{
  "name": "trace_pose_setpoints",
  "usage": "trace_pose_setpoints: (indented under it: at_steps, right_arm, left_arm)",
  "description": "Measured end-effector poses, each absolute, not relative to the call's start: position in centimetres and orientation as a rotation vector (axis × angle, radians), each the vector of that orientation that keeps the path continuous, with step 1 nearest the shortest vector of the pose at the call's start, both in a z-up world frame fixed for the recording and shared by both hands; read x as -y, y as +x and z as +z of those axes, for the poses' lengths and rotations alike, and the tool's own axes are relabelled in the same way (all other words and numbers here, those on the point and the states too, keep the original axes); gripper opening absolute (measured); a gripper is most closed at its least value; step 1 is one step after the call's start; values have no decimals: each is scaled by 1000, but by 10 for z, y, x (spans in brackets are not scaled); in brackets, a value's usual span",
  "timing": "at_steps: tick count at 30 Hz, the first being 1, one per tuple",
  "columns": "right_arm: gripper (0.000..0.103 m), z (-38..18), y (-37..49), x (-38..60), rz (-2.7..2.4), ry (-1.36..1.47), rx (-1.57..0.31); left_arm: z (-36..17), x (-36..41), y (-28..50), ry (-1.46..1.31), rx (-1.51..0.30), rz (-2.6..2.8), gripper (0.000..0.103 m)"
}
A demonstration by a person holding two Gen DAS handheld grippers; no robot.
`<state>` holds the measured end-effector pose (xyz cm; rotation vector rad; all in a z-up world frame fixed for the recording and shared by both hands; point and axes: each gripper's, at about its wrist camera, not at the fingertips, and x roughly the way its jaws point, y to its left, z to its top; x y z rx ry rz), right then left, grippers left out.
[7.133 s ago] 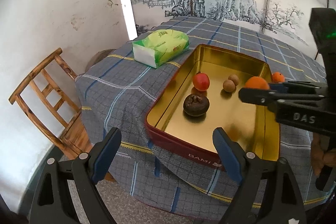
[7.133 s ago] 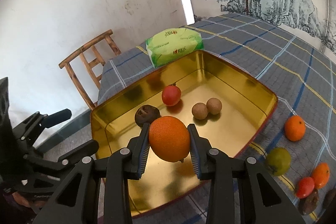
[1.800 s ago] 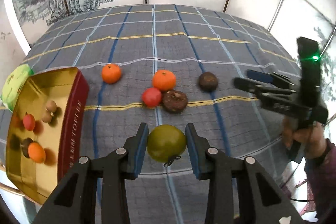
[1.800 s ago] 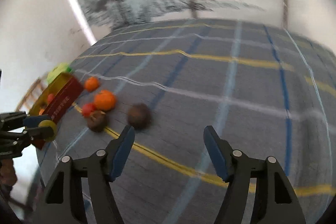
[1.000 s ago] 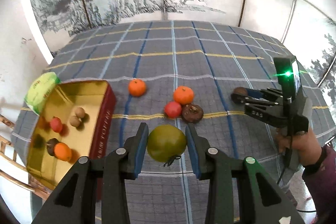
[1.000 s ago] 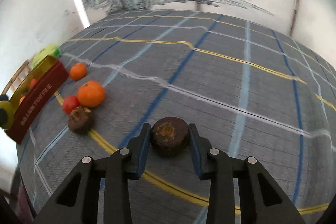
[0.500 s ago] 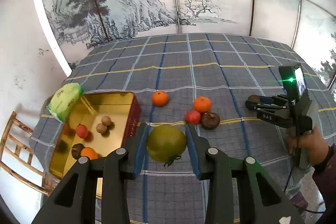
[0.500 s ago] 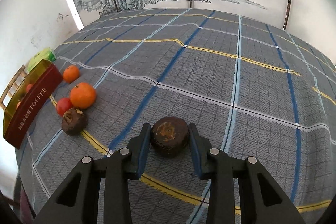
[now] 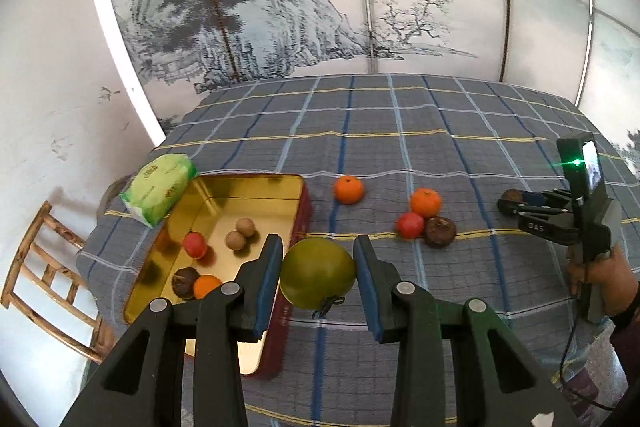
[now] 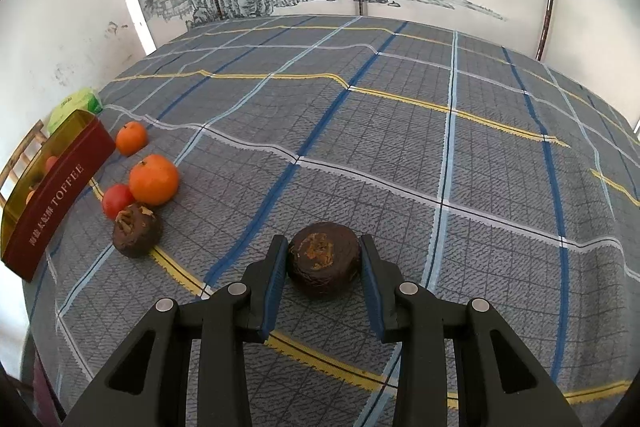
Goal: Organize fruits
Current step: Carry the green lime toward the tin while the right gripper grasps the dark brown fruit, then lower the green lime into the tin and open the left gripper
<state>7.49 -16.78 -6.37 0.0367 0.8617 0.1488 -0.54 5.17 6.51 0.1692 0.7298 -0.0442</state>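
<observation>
Left wrist view: left gripper [image 9: 318, 273] has its jaws pinching a round green fruit [image 9: 317, 272], held above the near edge of the worktop [image 9: 400, 123], which carries a grey plaid cloth. Just left of the held fruit sits the open tin [image 9: 298, 187], gold inside, dark red outside. In the tin: one red fruit [image 9: 195, 245], two small tan round fruits [image 9: 240, 234] touching each other, one dark brown fruit [image 9: 183, 281] and an orange [image 9: 206, 285] beside it at the near end. A green tissue pack [image 9: 159, 189] lies against the tin's far left corner. On the cloth, right of the tin: a lone small orange [image 9: 349, 189]; further right a cluster of an orange [image 9: 425, 203], a red fruit [image 9: 409, 225] and a dark brown fruit [image 9: 439, 231], touching or nearly so. The right gripper [image 9: 510, 201] shows at far right, held in a hand [image 9: 608, 273], a dark fruit at its tip, green light lit on the body. A wooden chair [image 9: 44, 267] stands at left below the worktop edge. Right wrist view: right gripper [image 10: 324, 259], jaws pinching a dark brown, flattened round fruit [image 10: 324, 258], rough tan patch facing the camera; cannot tell whether it touches the cloth. At left, the cluster again: dark brown fruit [image 10: 136, 229], red fruit [image 10: 117, 200], orange [image 10: 153, 179], with the lone orange [image 10: 131, 138] further back near the tin [image 10: 56, 203], whose red side reads "TOFFEE".
</observation>
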Motion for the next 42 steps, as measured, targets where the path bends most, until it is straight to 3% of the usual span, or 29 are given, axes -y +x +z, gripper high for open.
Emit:
trace_pose_setpoints:
  at_steps: [30, 40, 42]
  right_arm:
    - [37, -65, 74, 165, 132, 6, -863]
    - [37, -64, 74, 164, 130, 3, -864]
    - [37, -65, 74, 163, 131, 4, -863]
  left_arm:
    - [64, -107, -4, 138, -724, 85, 33]
    - [66, -114, -4, 147, -704, 119, 29]
    - [62, -123, 1, 115, -721, 105, 23]
